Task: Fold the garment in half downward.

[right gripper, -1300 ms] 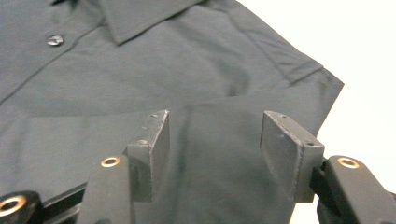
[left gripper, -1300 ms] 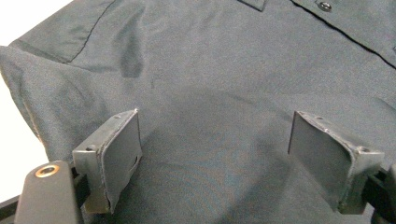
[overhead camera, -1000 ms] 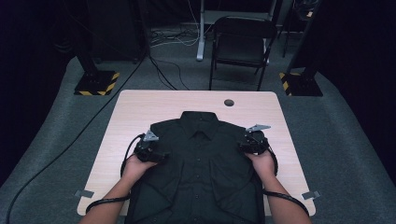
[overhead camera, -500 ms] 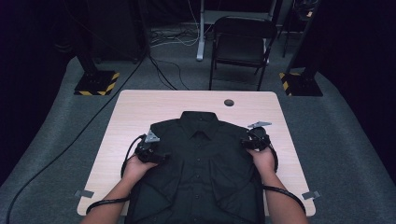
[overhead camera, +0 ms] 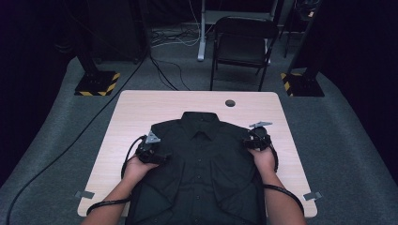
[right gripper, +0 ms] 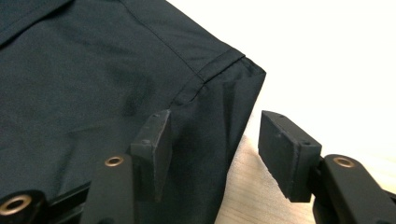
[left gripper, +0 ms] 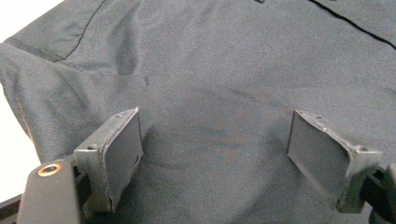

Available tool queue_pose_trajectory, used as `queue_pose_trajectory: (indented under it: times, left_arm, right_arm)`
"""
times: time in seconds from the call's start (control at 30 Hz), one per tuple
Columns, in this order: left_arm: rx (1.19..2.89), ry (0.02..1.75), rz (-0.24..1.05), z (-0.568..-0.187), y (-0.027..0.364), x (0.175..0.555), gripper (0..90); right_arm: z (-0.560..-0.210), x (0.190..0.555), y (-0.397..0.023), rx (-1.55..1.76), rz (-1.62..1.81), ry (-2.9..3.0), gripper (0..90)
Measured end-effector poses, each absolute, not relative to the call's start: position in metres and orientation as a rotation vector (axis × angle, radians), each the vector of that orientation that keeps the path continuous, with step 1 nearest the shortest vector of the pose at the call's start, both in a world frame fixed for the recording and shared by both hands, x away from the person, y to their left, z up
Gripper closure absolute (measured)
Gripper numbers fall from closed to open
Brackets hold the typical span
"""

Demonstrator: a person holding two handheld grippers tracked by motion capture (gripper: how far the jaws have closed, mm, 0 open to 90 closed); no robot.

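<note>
A black shirt (overhead camera: 202, 173) lies face up on the table (overhead camera: 141, 108), collar toward the far edge, button line running down the middle, its lower part hanging off the near edge between the person's forearms.

At the left, the left hand (overhead camera: 136, 166) holds the left gripper (overhead camera: 157, 152) on the shirt's left shoulder area, with a cable looping out beside it. In the left gripper view the jaws stand wide apart over flat fabric (left gripper: 215, 93); the cloth runs under and between them, lightly wrinkled, and the pads (left gripper: 123, 149) do not pinch it. The table (left gripper: 14, 140) shows pale at the left edge of that view, beyond the folded sleeve edge.

In the middle, the collar (overhead camera: 202, 123) sits closed and flat, just short of a small dark hole (overhead camera: 230, 102) in the table.

At the right, the right hand (overhead camera: 263, 157) holds the right gripper (overhead camera: 256, 140) at the shirt's right shoulder corner. In the right gripper view the jaws are partly open and straddle the edge of the shirt (right gripper: 93, 79): one pad (right gripper: 154, 140) rests over the fabric near the shoulder seam, the other (right gripper: 285, 149) over bare table (right gripper: 252, 186). The fold hangs loose between them, not clamped.
</note>
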State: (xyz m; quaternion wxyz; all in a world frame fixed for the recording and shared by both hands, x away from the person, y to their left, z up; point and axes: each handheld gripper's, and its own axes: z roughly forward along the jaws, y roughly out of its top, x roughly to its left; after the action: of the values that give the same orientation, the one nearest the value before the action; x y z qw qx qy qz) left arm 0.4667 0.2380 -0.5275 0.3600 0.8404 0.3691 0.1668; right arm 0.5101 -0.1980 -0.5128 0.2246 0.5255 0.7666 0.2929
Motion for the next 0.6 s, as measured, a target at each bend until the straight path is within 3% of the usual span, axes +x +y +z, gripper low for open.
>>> queue_pose_trajectory:
  times: [0.37,0.6]
  left_arm:
    - [2.184,0.965,0.407,-0.524,0.239,0.469,19.0]
    - [2.134,1.046,0.385,-0.518,0.252,0.475,23.3]
  right_arm:
    - [-0.515,0.51,-0.198,1.469,0.845,2.11,49.1]
    - [-0.516,0.507,-0.194,1.462,0.861,2.112,58.7]
